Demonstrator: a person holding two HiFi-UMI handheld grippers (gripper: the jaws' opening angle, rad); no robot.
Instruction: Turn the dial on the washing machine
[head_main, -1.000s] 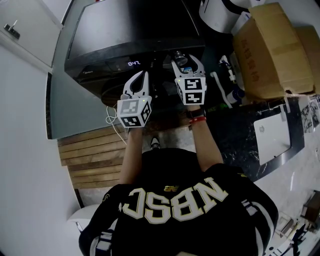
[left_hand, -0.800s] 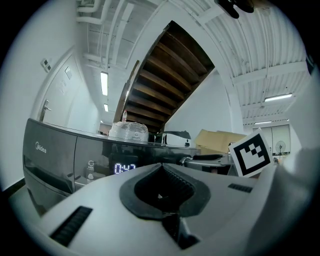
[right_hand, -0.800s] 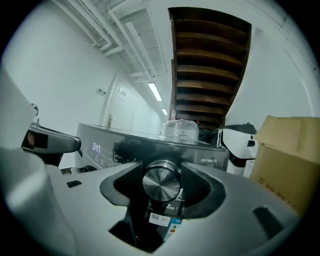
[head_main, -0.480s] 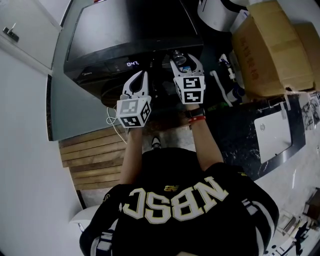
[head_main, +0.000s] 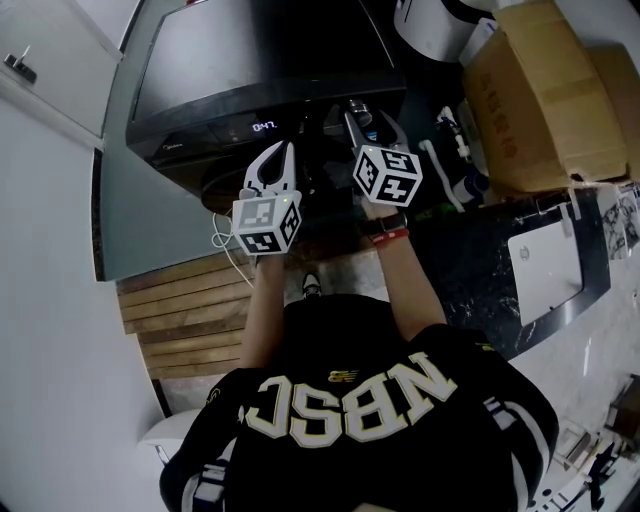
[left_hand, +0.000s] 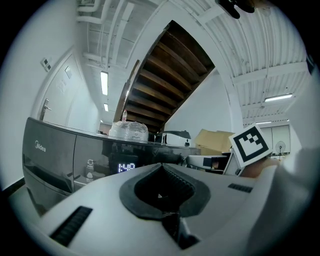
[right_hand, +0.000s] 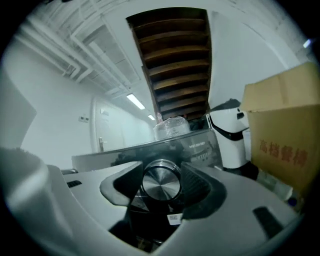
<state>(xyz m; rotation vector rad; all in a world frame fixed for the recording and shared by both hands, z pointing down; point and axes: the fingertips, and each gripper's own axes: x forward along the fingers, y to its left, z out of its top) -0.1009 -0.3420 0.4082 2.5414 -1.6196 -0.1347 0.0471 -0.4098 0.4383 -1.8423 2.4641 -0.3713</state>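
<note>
— Which step are you on?
— Mid-turn, I'd say. My right tool is clamped on the metal dial, which sits on the washing machine's front panel, right of the display. Its marker cube is tilted.
— And the other one?
— My left tool is closed on nothing, just below that display.
— Next?
— Probably a firm grip and a wrist twist about the dial's own centre, without slipping off.

Rear of washing machine past head view's top edge, cardboard box past its right.
</note>
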